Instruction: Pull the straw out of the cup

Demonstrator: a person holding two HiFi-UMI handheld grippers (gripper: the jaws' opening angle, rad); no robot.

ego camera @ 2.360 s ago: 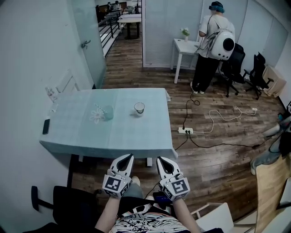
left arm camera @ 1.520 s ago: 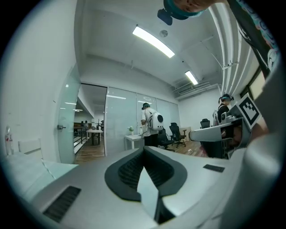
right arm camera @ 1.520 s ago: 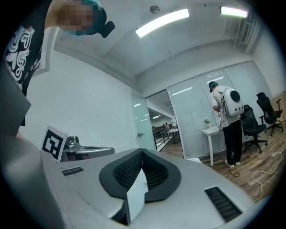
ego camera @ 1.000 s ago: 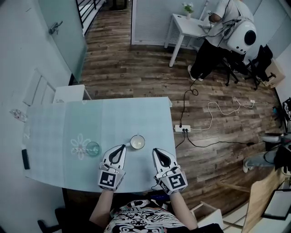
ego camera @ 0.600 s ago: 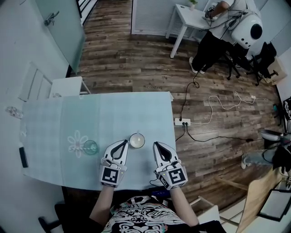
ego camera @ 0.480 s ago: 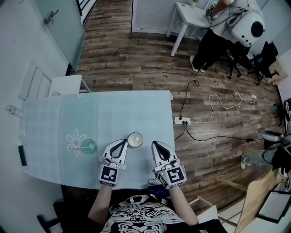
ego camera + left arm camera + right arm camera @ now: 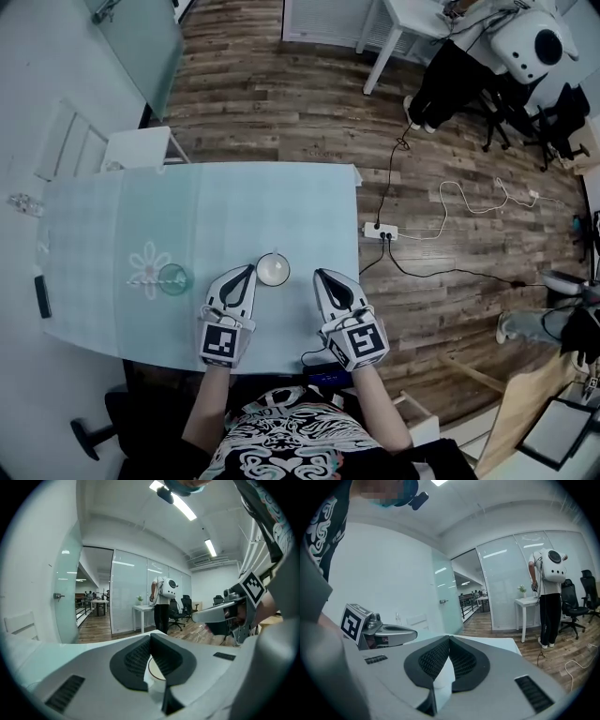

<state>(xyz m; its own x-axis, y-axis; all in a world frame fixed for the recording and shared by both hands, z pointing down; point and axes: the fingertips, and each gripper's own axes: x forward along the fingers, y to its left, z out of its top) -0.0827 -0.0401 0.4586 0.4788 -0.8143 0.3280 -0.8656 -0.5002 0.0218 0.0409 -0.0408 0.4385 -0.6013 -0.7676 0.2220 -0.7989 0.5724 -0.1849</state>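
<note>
**While both pairs of jaws are closed, the cup stands between their tips**

As you look down in the head view, your left gripper (image 7: pixel 245 272) and right gripper (image 7: pixel 322 276) reach over the near edge of the tabletop (image 7: pixel 281 202). Each has its jaws drawn together at the tips, with nothing in them. The cup (image 7: pixel 272 269) stands between the two tips, just beside the left one; you cannot make out the straw in it. Further left a glass (image 7: pixel 172 278) sits on a flower-shaped mat (image 7: pixel 146 265), and a dark flat object (image 7: pixel 40 296), too small to identify, lies at the cloth's left edge. Around the pale cloth runs a wood-plank floor (image 7: pixel 272 103) with a power strip (image 7: pixel 380 231) and trailing cables. A person (image 7: pixel 450 80) wearing a white backpack (image 7: pixel 539 42) is cut off at the top right.

In the left gripper view, the jaws meet at their tips, and only a slice of the cup's rim shows through the gap behind them.

In the right gripper view, the jaws are likewise together and empty. A pale shape you cannot identify fills their gap, and glass partitions line the room beyond.
</note>
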